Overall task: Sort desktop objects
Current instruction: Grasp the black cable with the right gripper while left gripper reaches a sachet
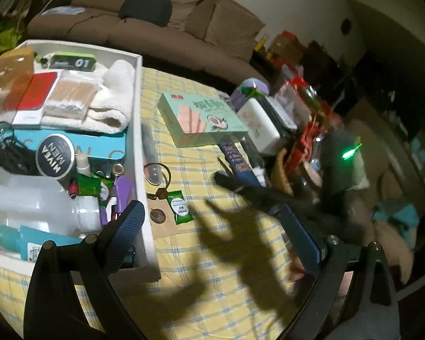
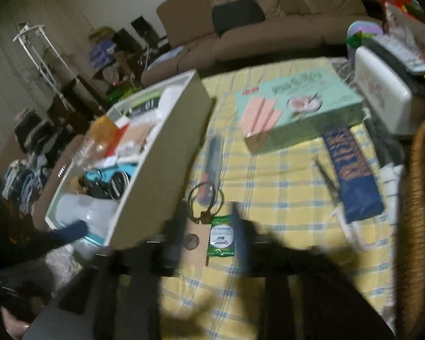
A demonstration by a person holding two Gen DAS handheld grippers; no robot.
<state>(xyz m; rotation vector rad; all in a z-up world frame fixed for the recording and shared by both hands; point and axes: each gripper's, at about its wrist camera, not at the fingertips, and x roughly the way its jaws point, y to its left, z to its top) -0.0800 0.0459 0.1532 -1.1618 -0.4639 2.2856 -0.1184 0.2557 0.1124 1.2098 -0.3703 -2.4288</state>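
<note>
A green sweet packet (image 2: 221,236) lies on the yellow checked cloth, partly on a brown card (image 2: 195,243). My right gripper (image 2: 209,229) hovers over it, blurred, open, one finger on each side of the packet and neither pressing it. In the left wrist view the packet (image 1: 180,208) sits just right of the white tray (image 1: 144,198), and the right gripper (image 1: 226,181) reaches in from the right. My left gripper (image 1: 212,226) is open and holds nothing. Its left finger (image 1: 127,226) hangs over the tray's near corner.
The tray holds a Nivea tin (image 1: 55,155), cotton swabs, a towel and a clear bottle. On the cloth lie a ring (image 1: 155,172), a dark pen (image 1: 148,147), a green wafer box (image 1: 201,116), tweezers (image 2: 328,178) and a dark blue pack (image 2: 354,175). A wicker basket (image 2: 416,198) stands right.
</note>
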